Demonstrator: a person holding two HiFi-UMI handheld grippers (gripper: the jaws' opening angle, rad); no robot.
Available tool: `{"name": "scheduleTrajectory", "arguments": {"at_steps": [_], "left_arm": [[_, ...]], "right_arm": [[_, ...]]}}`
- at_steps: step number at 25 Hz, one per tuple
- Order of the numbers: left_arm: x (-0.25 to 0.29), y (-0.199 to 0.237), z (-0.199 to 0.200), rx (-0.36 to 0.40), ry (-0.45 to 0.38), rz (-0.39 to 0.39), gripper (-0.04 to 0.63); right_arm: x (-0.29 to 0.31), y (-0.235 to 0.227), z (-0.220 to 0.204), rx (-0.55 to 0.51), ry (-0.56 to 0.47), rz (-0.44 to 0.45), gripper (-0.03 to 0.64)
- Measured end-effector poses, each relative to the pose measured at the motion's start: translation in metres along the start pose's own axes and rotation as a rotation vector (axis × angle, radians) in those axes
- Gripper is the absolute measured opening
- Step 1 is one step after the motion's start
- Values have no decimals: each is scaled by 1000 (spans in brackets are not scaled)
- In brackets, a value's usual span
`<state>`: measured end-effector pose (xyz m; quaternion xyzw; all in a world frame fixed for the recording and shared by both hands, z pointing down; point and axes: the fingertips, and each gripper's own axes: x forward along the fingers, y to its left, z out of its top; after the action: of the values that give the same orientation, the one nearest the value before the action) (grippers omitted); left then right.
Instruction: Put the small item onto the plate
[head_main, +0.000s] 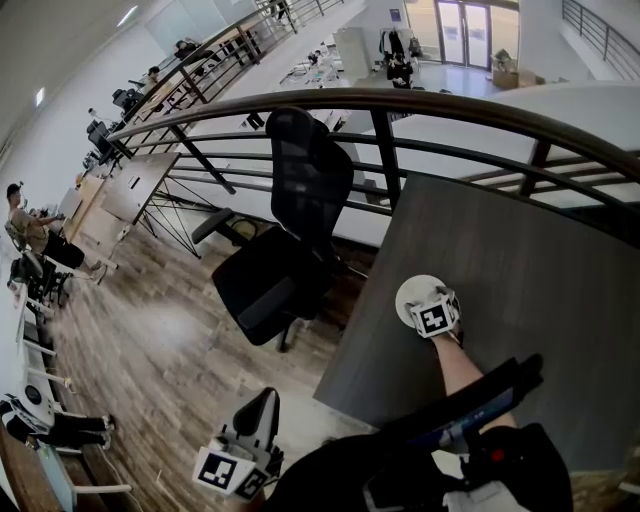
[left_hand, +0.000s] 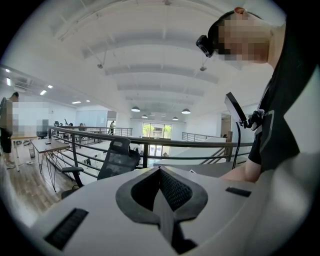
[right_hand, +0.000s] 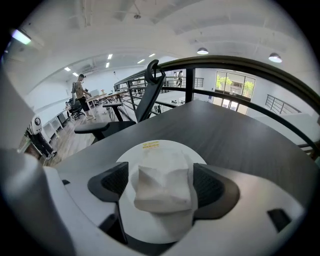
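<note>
On the dark table a white round plate (right_hand: 150, 150) lies near the left edge; in the head view the plate (head_main: 410, 290) shows partly under my right gripper (head_main: 433, 315). A small white crumpled item (right_hand: 162, 192) rests on the plate. My right gripper (right_hand: 163, 184) stands open around it, with a pad on each side and a thin gap to the item. Off the table, low at the left, my left gripper (head_main: 258, 412) has its jaws closed together. The left gripper view shows my left gripper (left_hand: 161, 192) shut, with nothing between the jaws.
The dark grey table (head_main: 520, 280) ends at a left edge close to the plate. A black office chair (head_main: 290, 240) stands beside that edge on the wooden floor. A curved metal railing (head_main: 400, 100) runs behind the table. The person's right forearm (head_main: 462, 365) reaches over the table.
</note>
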<state>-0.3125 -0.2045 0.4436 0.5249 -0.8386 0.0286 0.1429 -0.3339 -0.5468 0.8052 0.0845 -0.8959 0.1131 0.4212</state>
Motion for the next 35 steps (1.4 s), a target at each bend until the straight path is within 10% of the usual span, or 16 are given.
{"name": "scheduleTrajectory", "arguments": {"at_steps": [12,19,35], "left_arm": [[3,-11,-3,16,-29,-126,3],[-5,-21,4,12,-78,-281,3],[-50,-30,-3,-2,-145,-542,3]], "right_arm": [[-76,24,49,-5,-250,-31,385],[-166,65,64,54,-437,-43,190],[-328,166,51,86,-648,-126,29]]}}
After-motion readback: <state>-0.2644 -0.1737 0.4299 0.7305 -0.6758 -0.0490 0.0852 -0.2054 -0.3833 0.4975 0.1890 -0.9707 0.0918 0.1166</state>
